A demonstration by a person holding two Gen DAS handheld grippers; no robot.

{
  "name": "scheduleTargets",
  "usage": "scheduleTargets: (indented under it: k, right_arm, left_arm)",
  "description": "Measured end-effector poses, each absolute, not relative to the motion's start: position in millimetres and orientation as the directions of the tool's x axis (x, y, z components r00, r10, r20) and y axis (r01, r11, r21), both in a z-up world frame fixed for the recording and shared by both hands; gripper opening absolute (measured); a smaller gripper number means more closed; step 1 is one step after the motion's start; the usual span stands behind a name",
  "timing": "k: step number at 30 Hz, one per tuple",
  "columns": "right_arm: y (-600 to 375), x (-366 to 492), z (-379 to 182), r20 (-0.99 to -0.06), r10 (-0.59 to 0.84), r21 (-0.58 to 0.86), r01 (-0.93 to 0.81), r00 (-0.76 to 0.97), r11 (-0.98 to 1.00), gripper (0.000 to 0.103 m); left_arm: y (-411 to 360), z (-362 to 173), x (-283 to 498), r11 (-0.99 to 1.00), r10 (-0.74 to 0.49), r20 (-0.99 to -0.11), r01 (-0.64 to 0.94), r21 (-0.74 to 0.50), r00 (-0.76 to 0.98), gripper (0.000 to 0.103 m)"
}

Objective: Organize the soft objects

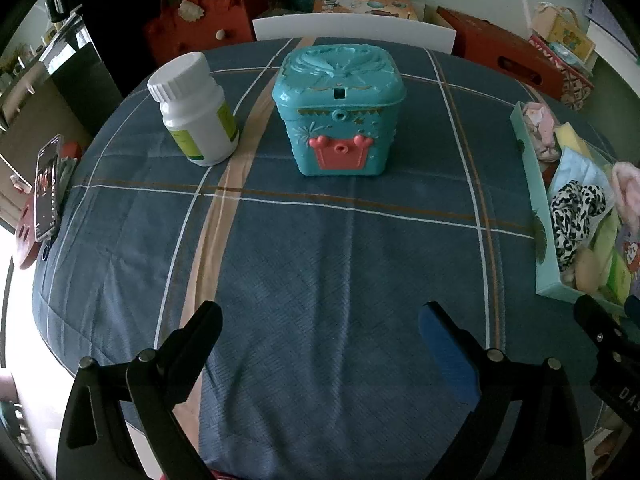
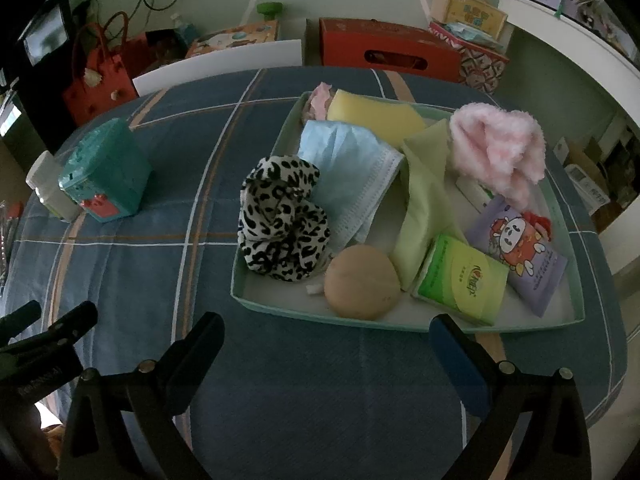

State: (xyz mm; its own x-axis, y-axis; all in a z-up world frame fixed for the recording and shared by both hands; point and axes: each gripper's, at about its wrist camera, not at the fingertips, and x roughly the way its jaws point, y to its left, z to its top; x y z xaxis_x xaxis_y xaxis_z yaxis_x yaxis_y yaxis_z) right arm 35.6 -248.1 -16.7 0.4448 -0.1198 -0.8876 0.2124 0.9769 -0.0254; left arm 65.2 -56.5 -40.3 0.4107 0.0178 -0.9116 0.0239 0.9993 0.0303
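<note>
**Soft items gathered in the tray; both claws empty and spread**

A round table covered by a blue plaid cloth (image 1: 320, 248) is shown in a dim room, with red bags and boxes stacked along the wall behind it. At the far left of the cloth a white pill bottle (image 1: 194, 110) stands upright, and just beside it, to its right, a teal toy chest (image 1: 338, 110) is seen with its lid shut. Neither is soft, and both can be judged as things to be left alone.

The left gripper (image 1: 320, 336) is held low over bare cloth, its jaws wide apart and nothing between them.

Further right, the pale green tray (image 2: 240, 280) holds the soft objects. A leopard-print scrunchie (image 2: 282, 222) leans against the tray's near-left wall, with a blue face mask (image 2: 352, 168) behind it and a beige round sponge (image 2: 362, 282) at its right. A yellow sponge (image 2: 376, 114) lies at the back, a light green cloth (image 2: 424, 208) runs through the middle, and a pink fluffy sock (image 2: 500, 152) is heaped at the far right. Two tissue packs, one green (image 2: 460, 280) and one lilac (image 2: 520, 252), rest near the front-right corner.

The right gripper (image 2: 326, 340) hovers just before the tray's near wall, likewise opened wide and holding nothing.

Sorting appears largely done. If any item is to be tidied, it is best approached from above, pinched at its bulk rather than a loose edge, and lifted clear of neighbours so that the pile is not dragged.
</note>
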Motion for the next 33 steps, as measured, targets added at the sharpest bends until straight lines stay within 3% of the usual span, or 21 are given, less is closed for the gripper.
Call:
scheduleTargets:
  k: [33]
  right_arm:
    - [-249.6, 33.4, -18.2, -0.886, -0.134, -0.039, 0.219, 0.444, 0.975, 0.103]
  left_arm:
    - [-54.7, -36.0, 64.0, 1.0, 0.008, -0.903, 0.022, 0.019, 0.431, 0.099]
